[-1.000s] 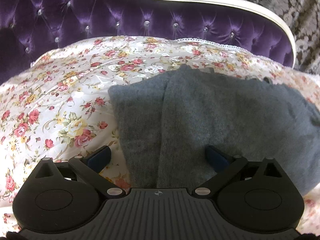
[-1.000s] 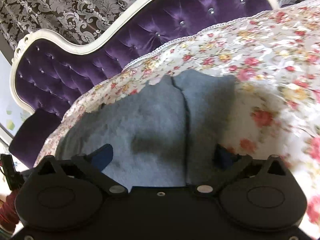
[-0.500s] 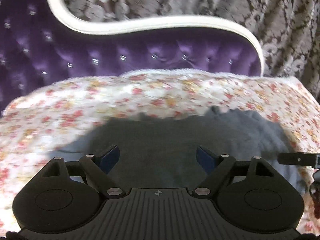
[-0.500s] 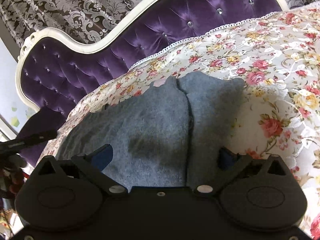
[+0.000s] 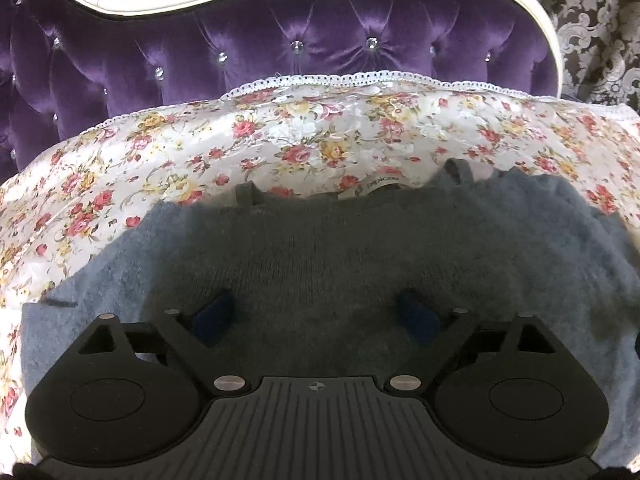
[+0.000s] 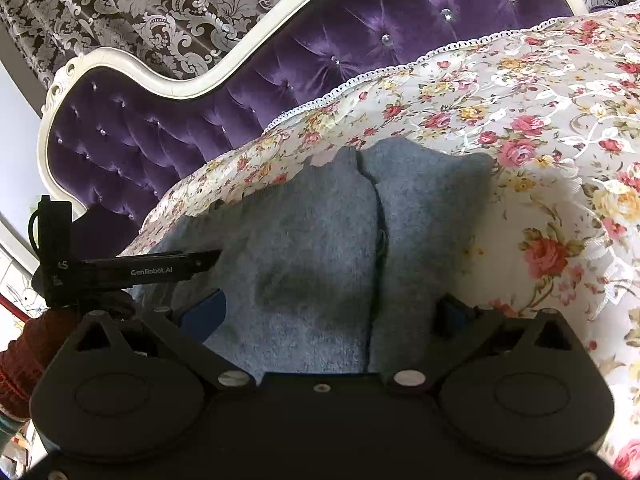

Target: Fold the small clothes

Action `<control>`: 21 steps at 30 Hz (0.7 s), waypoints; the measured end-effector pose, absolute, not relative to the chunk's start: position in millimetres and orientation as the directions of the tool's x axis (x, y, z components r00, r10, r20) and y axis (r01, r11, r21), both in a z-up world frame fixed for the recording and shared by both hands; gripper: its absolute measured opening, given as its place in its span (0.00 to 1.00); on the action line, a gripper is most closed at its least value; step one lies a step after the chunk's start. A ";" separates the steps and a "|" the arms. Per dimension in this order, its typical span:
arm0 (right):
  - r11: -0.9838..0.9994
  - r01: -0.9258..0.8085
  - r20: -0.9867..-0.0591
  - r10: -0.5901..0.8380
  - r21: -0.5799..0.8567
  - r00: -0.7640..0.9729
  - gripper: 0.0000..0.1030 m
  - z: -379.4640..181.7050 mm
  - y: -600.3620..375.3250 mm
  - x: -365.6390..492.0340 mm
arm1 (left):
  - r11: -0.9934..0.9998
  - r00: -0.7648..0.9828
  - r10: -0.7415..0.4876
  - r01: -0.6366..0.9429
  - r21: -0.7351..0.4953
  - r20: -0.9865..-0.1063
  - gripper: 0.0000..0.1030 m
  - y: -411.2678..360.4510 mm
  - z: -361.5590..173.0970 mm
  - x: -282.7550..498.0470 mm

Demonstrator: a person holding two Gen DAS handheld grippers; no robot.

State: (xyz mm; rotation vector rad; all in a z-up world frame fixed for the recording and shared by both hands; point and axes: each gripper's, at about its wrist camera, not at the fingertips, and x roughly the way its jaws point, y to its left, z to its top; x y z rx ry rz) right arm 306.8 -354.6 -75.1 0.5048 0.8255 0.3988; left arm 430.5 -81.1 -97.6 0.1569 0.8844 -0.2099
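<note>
My left gripper [image 5: 316,316] hangs low over the sweater [image 5: 320,256], its fingers [image 5: 212,316] spread wide after a brief pinch and reopening, nothing between them. My right gripper [image 6: 332,312] is open too, straddling the sleeve already folded in along a seam. The sweater lies flat on the floral bedspread [image 5: 168,160], neckline at twelve o'clock. I judge one side fold is done; next I need to catch the other edge. Beyond stands the purple headboard [image 5: 280,52].
</note>
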 end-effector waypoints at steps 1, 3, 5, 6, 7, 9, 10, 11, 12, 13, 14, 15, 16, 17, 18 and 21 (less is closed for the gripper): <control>0.809 -0.139 -0.589 0.522 0.570 0.617 1.00 -75.4 -355.0 306.8 | 0.968 0.610 -0.121 0.246 0.042 -0.783 0.90 -80.3 -96.3 431.3; 0.805 -0.136 -0.586 0.524 0.577 0.618 1.00 -76.0 -355.7 306.7 | 0.969 0.603 -0.127 0.244 0.031 -0.788 0.84 -79.6 -91.3 431.7; 0.803 -0.134 -0.585 0.526 0.581 0.617 1.00 -75.9 -356.4 306.9 | 0.972 0.605 -0.131 0.234 0.018 -0.786 0.80 -78.3 -84.1 426.9; 0.803 -0.133 -0.586 0.527 0.581 0.616 1.00 -75.8 -356.5 307.1 | 0.972 0.607 -0.143 0.235 0.004 -0.782 0.80 -77.4 -80.2 420.9; 0.803 -0.133 -0.587 0.527 0.581 0.614 1.00 -75.6 -356.5 307.2 | 0.970 0.610 -0.160 0.244 -0.009 -0.776 0.80 -76.6 -77.1 414.6; 0.802 -0.132 -0.589 0.528 0.582 0.612 1.00 -75.4 -356.8 307.7 | 0.966 0.623 -0.179 0.260 -0.014 -0.762 0.80 -76.5 -72.1 396.6; 0.802 -0.132 -0.588 0.528 0.583 0.612 1.00 -75.5 -357.0 307.8 | 0.963 0.627 -0.186 0.271 -0.013 -0.757 0.80 -77.0 -71.5 388.2; 0.801 -0.133 -0.588 0.529 0.583 0.612 1.00 -75.5 -357.0 307.8 | 0.960 0.626 -0.192 0.280 -0.012 -0.756 0.80 -77.6 -71.8 381.7; 0.800 -0.132 -0.587 0.530 0.585 0.612 1.00 -75.6 -357.2 307.7 | 0.959 0.624 -0.192 0.285 -0.008 -0.757 0.80 -78.1 -73.9 374.4; 0.800 -0.132 -0.586 0.530 0.586 0.612 1.00 -75.6 -357.4 307.7 | 0.958 0.620 -0.189 0.286 -0.005 -0.761 0.80 -78.3 -76.8 369.5; 0.800 -0.131 -0.587 0.530 0.585 0.612 1.00 -75.6 -357.2 307.7 | 0.958 0.616 -0.187 0.285 -0.005 -0.766 0.80 -78.1 -79.7 365.0; 0.801 -0.131 -0.589 0.529 0.584 0.611 1.00 -75.4 -356.8 307.8 | 0.958 0.613 -0.189 0.286 -0.007 -0.767 0.80 -77.2 -81.6 361.8; 0.802 -0.130 -0.590 0.529 0.584 0.610 1.00 -75.3 -356.6 308.2 | 0.958 0.613 -0.189 0.287 -0.007 -0.767 0.80 -76.8 -83.7 358.3; 0.802 -0.129 -0.591 0.529 0.584 0.609 1.00 -75.2 -356.6 308.6 | 0.958 0.617 -0.186 0.286 -0.002 -0.765 0.80 -77.1 -86.2 355.3; 0.802 -0.129 -0.592 0.529 0.584 0.608 1.00 -75.0 -356.6 308.6 | 0.958 0.619 -0.182 0.288 0.005 -0.764 0.80 -77.9 -88.9 353.8; 0.798 -0.126 -0.591 0.533 0.590 0.606 1.00 -75.2 -357.3 309.0 | 0.955 0.625 -0.169 0.296 0.031 -0.762 0.84 -80.5 -95.7 354.2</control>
